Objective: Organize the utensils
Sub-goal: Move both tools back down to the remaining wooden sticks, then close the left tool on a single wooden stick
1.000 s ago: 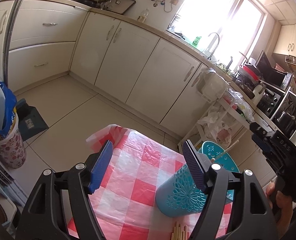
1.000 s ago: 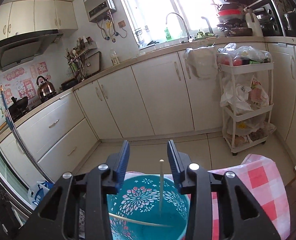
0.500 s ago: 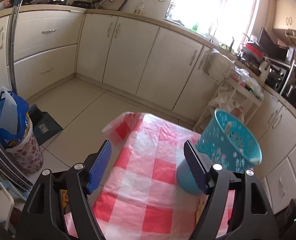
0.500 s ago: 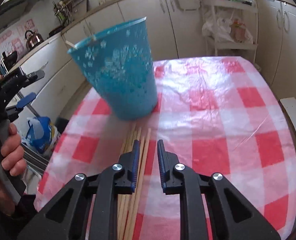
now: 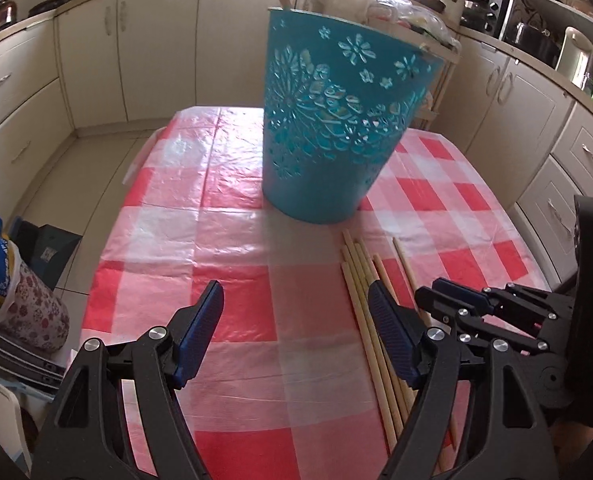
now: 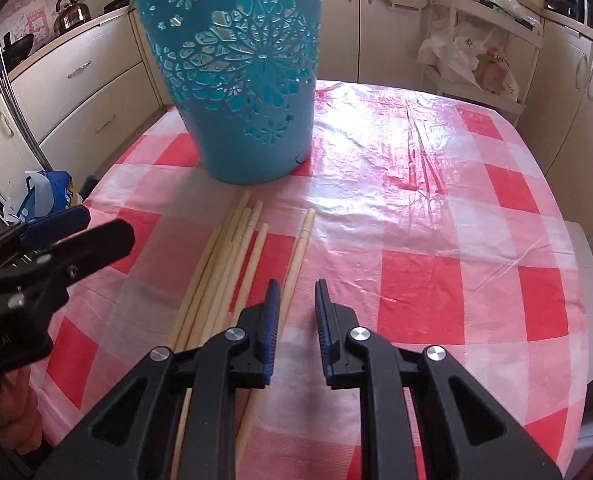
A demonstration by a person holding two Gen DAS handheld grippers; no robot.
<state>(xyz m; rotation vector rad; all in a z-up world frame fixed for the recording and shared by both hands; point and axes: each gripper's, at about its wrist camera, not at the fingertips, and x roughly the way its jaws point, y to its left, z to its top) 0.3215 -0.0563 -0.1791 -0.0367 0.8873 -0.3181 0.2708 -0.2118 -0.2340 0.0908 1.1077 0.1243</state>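
Teal plastic basket (image 5: 336,128) w/ flower cut-outs is seen standing upright on the desk (image 5: 224,240), which is covered w/ a red-and-white checked plastic cloth. Pale wooden chopsticks (image 5: 362,280) are laid in a loose bundle on the cloth just in front of the basket base, tips pointing toward it; one stick is set slightly apart on the right side of the bundle. A stick end is also seen poking above the basket rim at the back. Left tool (image 5: 296,332) is held wide open above the cloth, nothing between its blue pads; its right finger is seen over the bundle, contact can't be told. Right tool (image 6: 298,316) is seen w/ jaws narrowed to a small gap, having just been closing; nothing is gripped, only cloth shows between the pads, and the separate stick runs under its left finger. In the right wrist view the left tool is seen at the left edge, w/ part of a hand below it. Cream cabinets (image 5: 156,40) are seen behind the desk, a white trolley rack w/ bags (image 6: 476,52) to the right, a kettle (image 6: 70,10) on the far worktop, and a blue bag (image 6: 42,192) on the floor beside the desk.
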